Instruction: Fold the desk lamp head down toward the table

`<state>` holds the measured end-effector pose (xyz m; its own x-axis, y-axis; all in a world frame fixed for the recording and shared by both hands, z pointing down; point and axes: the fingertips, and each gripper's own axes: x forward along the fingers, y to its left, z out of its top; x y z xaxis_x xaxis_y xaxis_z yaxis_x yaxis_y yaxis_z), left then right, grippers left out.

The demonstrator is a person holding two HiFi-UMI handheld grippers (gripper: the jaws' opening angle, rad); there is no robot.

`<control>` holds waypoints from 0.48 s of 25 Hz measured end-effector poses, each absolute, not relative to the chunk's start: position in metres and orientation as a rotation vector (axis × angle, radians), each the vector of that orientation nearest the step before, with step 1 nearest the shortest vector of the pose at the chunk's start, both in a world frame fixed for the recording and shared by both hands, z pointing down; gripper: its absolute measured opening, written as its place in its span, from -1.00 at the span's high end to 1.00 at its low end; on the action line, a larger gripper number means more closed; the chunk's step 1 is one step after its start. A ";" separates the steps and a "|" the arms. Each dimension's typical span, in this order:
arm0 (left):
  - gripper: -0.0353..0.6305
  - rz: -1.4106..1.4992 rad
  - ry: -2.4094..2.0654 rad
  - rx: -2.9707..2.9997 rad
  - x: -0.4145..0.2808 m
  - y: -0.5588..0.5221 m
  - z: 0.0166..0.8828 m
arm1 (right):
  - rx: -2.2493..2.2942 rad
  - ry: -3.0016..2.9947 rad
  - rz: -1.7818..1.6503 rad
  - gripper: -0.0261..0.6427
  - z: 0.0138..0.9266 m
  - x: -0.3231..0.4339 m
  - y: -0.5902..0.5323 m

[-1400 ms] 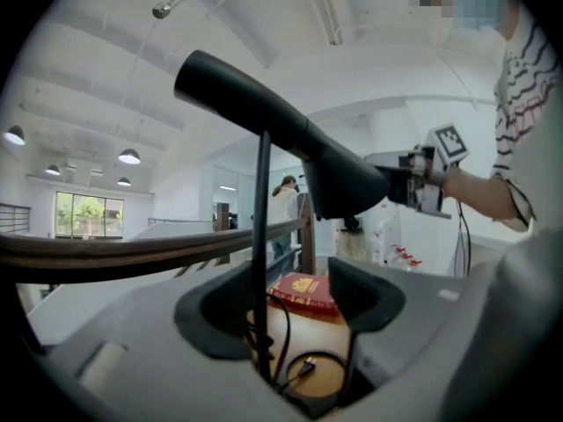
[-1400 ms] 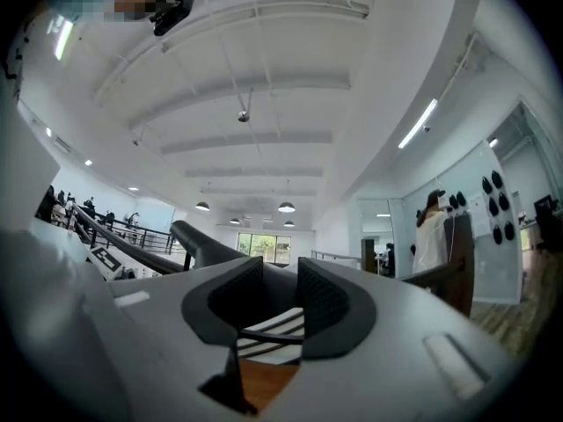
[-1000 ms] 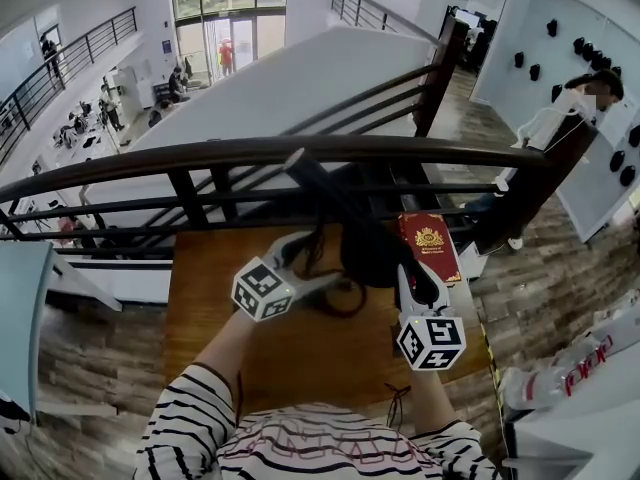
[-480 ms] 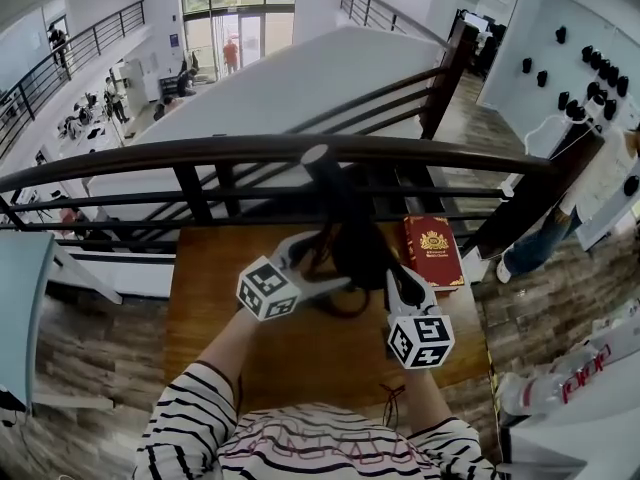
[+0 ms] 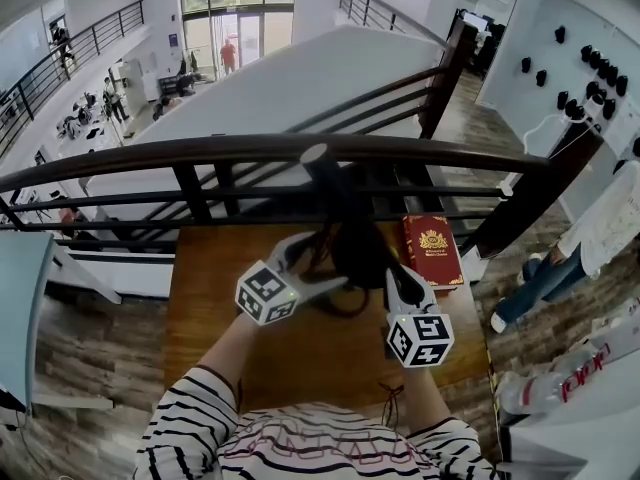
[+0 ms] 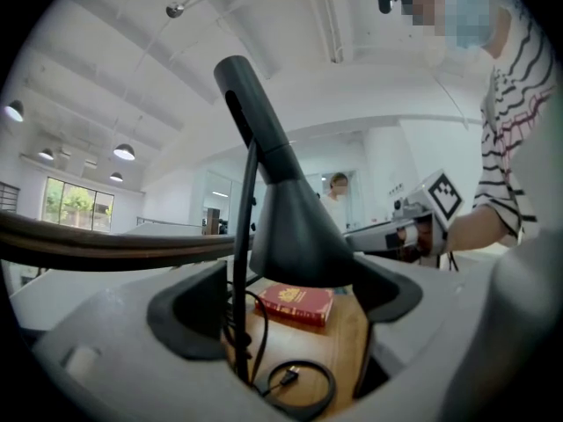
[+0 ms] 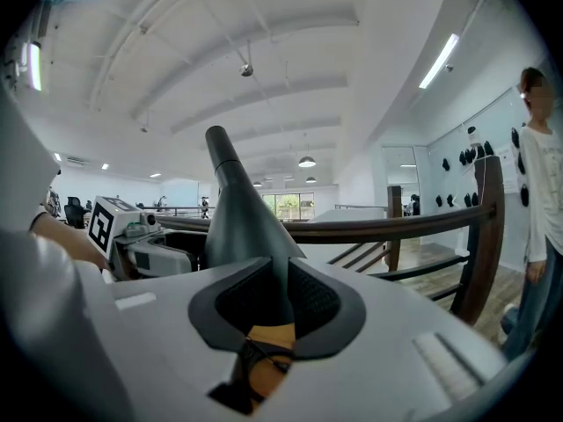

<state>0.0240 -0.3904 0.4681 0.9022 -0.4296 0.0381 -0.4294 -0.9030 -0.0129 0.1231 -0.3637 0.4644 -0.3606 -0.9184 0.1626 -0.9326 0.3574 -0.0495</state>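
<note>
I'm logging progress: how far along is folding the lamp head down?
Done: both grippers sit at the lamp head. In hand: the right gripper, jaws just been closing, pinches its rim; the left gripper, jaws just been opening, stands wide around it. Left: the head is raised above the table, not yet folded down.

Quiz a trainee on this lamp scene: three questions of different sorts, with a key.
1. True or false: the right gripper is shut on the lamp.
2. In the head view, what lies on the table right of the lamp? A) a mug B) a red book C) a phone
3. Fill in: the left gripper has its jaws ___.
Key: 1 true; its jaws have just been closing on the lamp's edge. 2 B. 3 open; they have just been opening, and the lamp shows between them, not pressed.
</note>
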 end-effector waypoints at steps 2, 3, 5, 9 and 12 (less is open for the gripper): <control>-0.43 -0.051 0.724 -3.049 0.020 -0.390 0.468 | 1.710 -2.498 0.207 0.79 0.465 0.124 -0.364; -0.43 -0.046 0.739 -3.047 0.017 -0.389 0.468 | 1.711 -2.497 0.210 0.78 0.465 0.125 -0.364; -0.43 -0.035 0.767 -3.043 0.011 -0.386 0.468 | 1.717 -2.494 0.216 0.76 0.465 0.125 -0.363; -0.42 -0.016 0.823 -3.040 -0.005 -0.379 0.471 | 1.720 -2.496 0.237 0.70 0.468 0.125 -0.360; -0.42 -0.002 0.878 -3.028 -0.017 -0.372 0.469 | 1.709 -2.507 0.262 0.66 0.468 0.123 -0.355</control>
<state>-0.0166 -0.3718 0.4695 0.8448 -0.5350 0.0045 -0.5350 -0.8448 0.0104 0.1227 -0.3553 0.4675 -0.3670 -0.9136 0.1751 -0.9300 0.3569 -0.0874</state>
